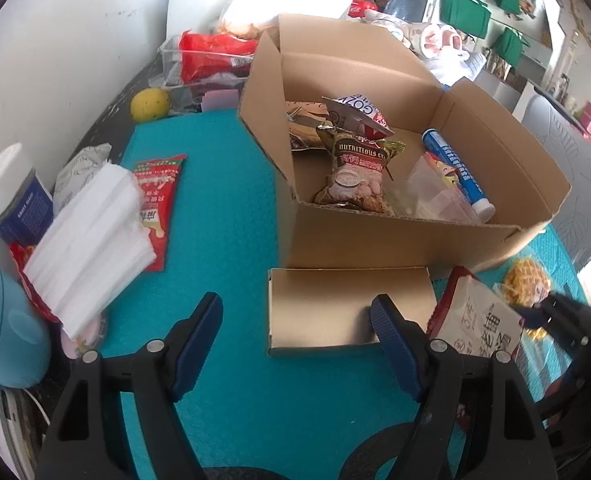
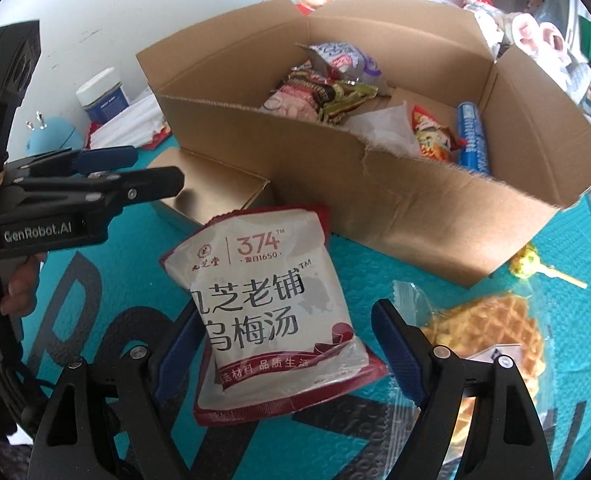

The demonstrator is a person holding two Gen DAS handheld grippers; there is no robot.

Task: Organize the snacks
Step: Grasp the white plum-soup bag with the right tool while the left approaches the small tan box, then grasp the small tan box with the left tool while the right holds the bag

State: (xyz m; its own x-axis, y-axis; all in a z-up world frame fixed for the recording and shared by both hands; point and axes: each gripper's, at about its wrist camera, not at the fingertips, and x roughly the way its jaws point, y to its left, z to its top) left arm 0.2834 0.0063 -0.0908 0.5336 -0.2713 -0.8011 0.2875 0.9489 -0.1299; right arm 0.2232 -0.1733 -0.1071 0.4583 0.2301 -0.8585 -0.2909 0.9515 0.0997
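An open cardboard box (image 1: 395, 240) (image 2: 395, 200) stands on the teal mat and holds several snack packets and a blue tube (image 1: 455, 172) (image 2: 471, 136). My left gripper (image 1: 295, 320) is open and empty, just before a small gold box (image 1: 347, 308) (image 2: 215, 188) lying in front of the cardboard box. My right gripper (image 2: 287, 340) is open, its fingers either side of a white and red sour-plum drink pouch (image 2: 271, 312) (image 1: 475, 320) lying on the mat. A wrapped waffle (image 2: 491, 332) (image 1: 527, 280) lies right of it.
A red snack packet (image 1: 155, 204), a stack of white tissues (image 1: 91, 244), a white-lidded jar (image 1: 11, 196), a blue device (image 1: 3, 328) and a yellow ball (image 1: 149, 104) sit at left. A lollipop (image 2: 535, 268) lies right of the box. Clutter fills the back.
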